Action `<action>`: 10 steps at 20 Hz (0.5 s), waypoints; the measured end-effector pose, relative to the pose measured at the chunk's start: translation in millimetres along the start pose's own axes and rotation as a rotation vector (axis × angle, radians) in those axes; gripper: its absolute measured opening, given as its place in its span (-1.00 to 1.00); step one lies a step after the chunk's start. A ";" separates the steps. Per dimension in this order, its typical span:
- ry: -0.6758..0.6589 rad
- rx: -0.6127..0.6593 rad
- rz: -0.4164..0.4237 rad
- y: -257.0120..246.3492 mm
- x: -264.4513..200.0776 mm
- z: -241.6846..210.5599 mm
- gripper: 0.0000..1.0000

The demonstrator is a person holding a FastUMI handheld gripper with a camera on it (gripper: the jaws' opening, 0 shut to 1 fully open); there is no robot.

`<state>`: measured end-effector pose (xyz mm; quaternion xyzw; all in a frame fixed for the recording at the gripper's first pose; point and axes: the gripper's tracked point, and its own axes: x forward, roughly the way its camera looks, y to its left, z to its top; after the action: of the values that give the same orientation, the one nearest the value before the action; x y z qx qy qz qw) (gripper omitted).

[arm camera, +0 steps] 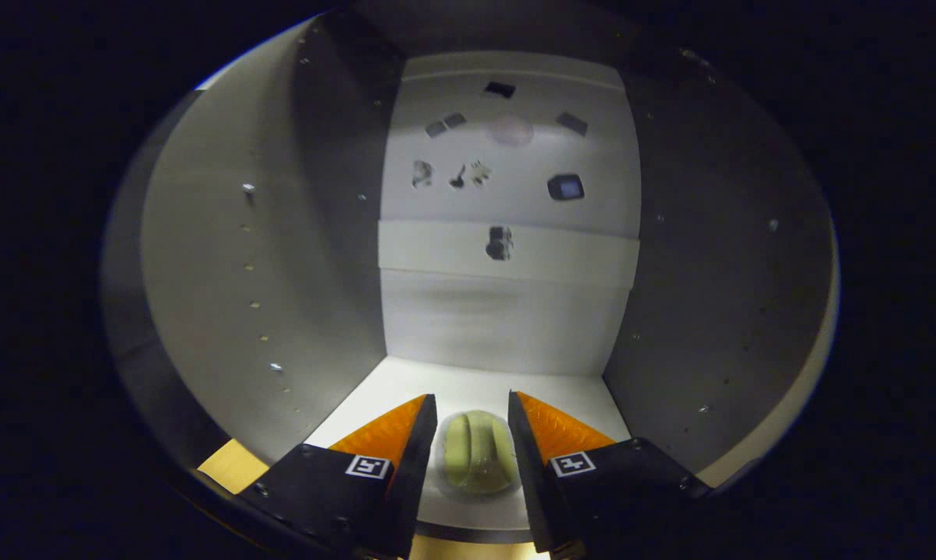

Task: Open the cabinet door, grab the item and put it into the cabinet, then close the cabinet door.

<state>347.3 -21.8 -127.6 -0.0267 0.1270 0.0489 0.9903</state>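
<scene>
Pale green item between parted jaws; on cabinet floor.

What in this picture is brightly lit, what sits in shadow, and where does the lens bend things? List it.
Gripper view: the cabinet's back panel and floor are lit brightest; the side walls are dimmer and bow outward from fisheye distortion; the pale green item lies between the jaws of the gripper, sharp but dimly lit.
</scene>
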 end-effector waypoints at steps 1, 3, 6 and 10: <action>-0.022 -0.007 0.009 4.7 -17.2 7.2 0.22; -0.070 -0.017 0.023 13.6 -56.0 23.1 0.25; -0.153 -0.025 0.014 22.3 -120.1 45.2 0.31; -0.201 -0.043 -0.027 26.3 -202.1 45.4 1.00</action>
<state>161.3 -10.9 -33.4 -0.0449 0.0256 0.0407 0.9978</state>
